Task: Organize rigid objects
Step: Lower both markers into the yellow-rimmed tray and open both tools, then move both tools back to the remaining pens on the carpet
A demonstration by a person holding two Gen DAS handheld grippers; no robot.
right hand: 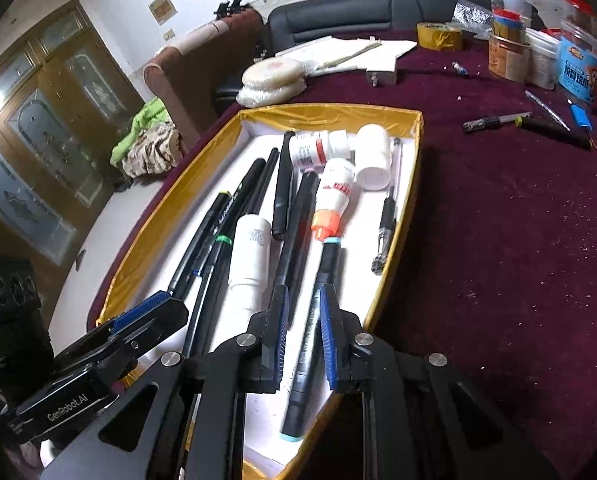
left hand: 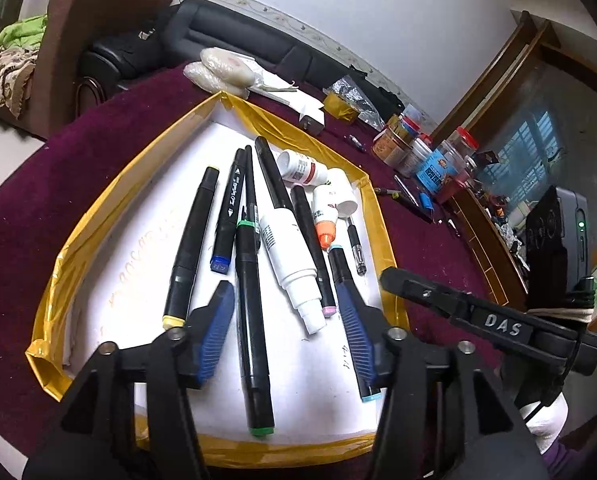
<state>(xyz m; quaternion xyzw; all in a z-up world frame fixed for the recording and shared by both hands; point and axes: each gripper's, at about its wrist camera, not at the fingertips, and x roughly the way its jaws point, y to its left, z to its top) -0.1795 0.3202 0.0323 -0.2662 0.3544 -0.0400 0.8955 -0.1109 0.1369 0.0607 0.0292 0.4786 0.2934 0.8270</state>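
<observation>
Markers and small bottles lay together in a shallow white tray with a yellow-taped rim (left hand: 98, 184), which sat on the counter covered in dark maroon cloth (right hand: 498, 240). The left claw (left hand: 288, 326) hung above the tray's near end with its blue-padded fingers standing apart; a black marker with green caps (left hand: 252, 320) lay on the tray floor between them, and neither pad touched it. To its left lay a black marker with yellow caps (left hand: 190, 248) and a shorter black marker with a blue cap (left hand: 227, 216); to its right a white plastic bottle with a narrow nozzle (left hand: 288, 258) lay pointing toward the camera. The right claw (right hand: 304, 326) was nearly closed, its pads set on either side of a black marker with light blue caps (right hand: 312, 332), which lay along the tray's right edge; whether the pads pressed it was hard to tell. Beyond it lay a white bottle with an orange cap (right hand: 332, 204).
</observation>
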